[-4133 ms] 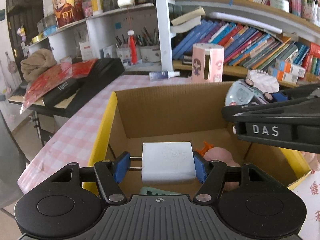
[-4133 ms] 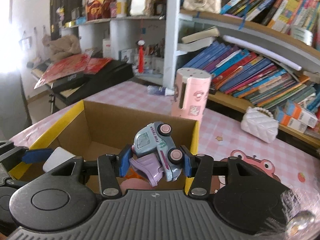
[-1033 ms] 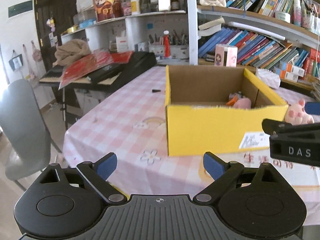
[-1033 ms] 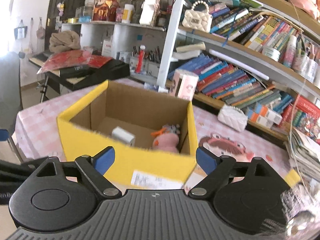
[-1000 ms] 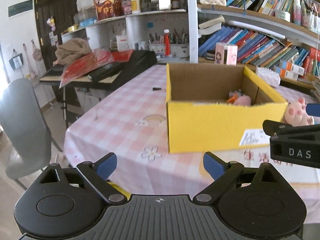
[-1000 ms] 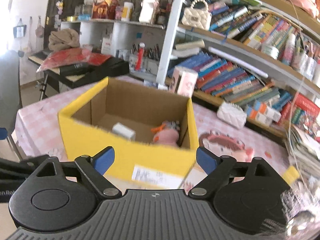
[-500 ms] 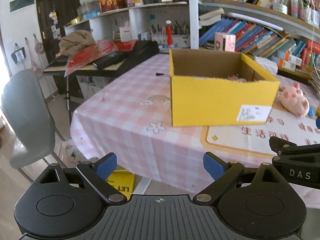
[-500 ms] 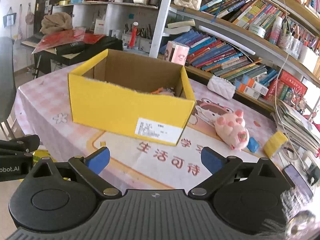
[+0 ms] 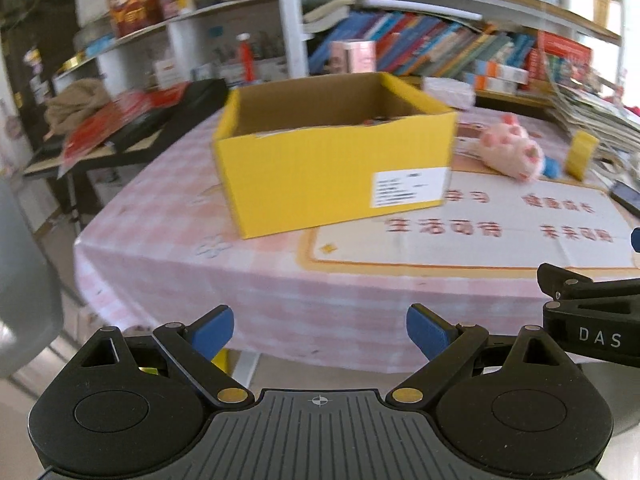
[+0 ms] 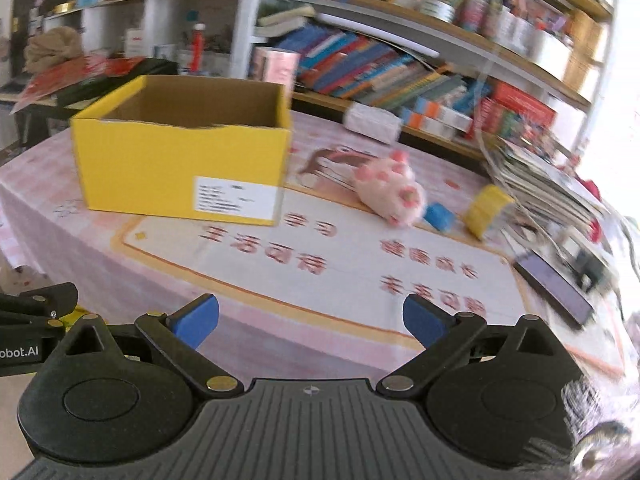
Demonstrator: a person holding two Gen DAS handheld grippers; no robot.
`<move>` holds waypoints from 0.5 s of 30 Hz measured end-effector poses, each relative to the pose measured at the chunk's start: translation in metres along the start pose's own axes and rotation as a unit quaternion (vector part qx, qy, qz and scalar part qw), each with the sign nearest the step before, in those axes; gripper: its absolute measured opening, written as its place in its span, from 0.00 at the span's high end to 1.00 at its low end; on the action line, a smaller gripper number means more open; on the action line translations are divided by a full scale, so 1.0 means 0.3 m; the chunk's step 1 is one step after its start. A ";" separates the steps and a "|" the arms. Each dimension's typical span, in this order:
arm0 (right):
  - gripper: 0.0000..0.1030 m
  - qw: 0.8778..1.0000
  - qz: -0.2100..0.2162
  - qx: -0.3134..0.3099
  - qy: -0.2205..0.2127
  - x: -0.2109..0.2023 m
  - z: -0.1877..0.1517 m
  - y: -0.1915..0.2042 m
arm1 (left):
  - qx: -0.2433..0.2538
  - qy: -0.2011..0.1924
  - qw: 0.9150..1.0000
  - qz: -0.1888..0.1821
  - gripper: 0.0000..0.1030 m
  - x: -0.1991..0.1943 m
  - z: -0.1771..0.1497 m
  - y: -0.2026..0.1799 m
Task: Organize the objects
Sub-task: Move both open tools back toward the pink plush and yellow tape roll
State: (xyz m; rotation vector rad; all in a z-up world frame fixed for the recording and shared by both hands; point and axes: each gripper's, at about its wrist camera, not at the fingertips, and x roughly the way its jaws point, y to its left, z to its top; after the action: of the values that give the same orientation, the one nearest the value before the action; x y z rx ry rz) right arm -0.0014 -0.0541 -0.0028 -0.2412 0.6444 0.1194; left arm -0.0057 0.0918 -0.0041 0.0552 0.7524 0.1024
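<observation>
A yellow cardboard box (image 9: pixel 336 178) stands open on the pink checked table; it also shows in the right wrist view (image 10: pixel 180 168). Its contents are hidden by its walls. A pink plush pig (image 10: pixel 390 194) lies on the table right of the box, also seen in the left wrist view (image 9: pixel 512 152). A small blue block (image 10: pixel 439 216) and a yellow block (image 10: pixel 486 210) lie beside the pig. My left gripper (image 9: pixel 320 330) is open and empty, held off the table's near edge. My right gripper (image 10: pixel 311 320) is open and empty, over the table's near edge.
A phone (image 10: pixel 554 290) lies at the table's right edge next to stacked magazines (image 10: pixel 540 176). Bookshelves (image 10: pixel 400 60) run behind the table. A white quilted bag (image 10: pixel 372 122) lies at the back. A keyboard stand with red cloth (image 9: pixel 120 128) and a grey chair (image 9: pixel 24 280) stand at left.
Both grippers have drawn back from the box and swung right, still open and empty. The pig, blocks and phone have come further into view.
</observation>
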 end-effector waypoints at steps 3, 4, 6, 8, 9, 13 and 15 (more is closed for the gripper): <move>0.03 1.000 -0.021 0.018 0.006 -0.006 -0.021 -0.055 | 0.021 -0.002 1.000 -0.021 0.08 0.008 0.015 -0.056; 0.03 0.999 -0.029 0.025 0.008 -0.007 -0.026 -0.075 | 0.029 -0.004 0.999 -0.029 0.08 0.010 0.019 -0.077; 0.03 0.998 -0.045 0.040 0.012 -0.008 -0.036 -0.116 | 0.042 -0.005 0.998 -0.041 0.08 0.015 0.028 -0.113; 0.03 0.997 -0.057 0.052 0.016 -0.009 -0.047 -0.152 | 0.054 -0.007 0.997 -0.053 0.08 0.021 0.037 -0.149; 0.03 0.996 -0.063 0.058 0.019 -0.008 -0.052 -0.170 | 0.058 -0.007 0.997 -0.058 0.08 0.026 0.042 -0.165; 0.03 0.994 -0.082 0.072 0.028 0.003 -0.070 -0.233 | 0.074 -0.003 0.994 -0.075 0.08 0.051 0.060 -0.235; 0.03 0.992 -0.089 0.078 0.032 0.013 -0.074 -0.263 | 0.080 -0.002 0.993 -0.081 0.08 0.062 0.073 -0.267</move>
State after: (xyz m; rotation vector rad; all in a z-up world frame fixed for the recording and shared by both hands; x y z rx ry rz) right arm 0.0034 -0.1360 -0.0075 -0.1506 0.6893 -0.1108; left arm 0.0287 0.0141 -0.0076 0.1471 0.7568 -0.1140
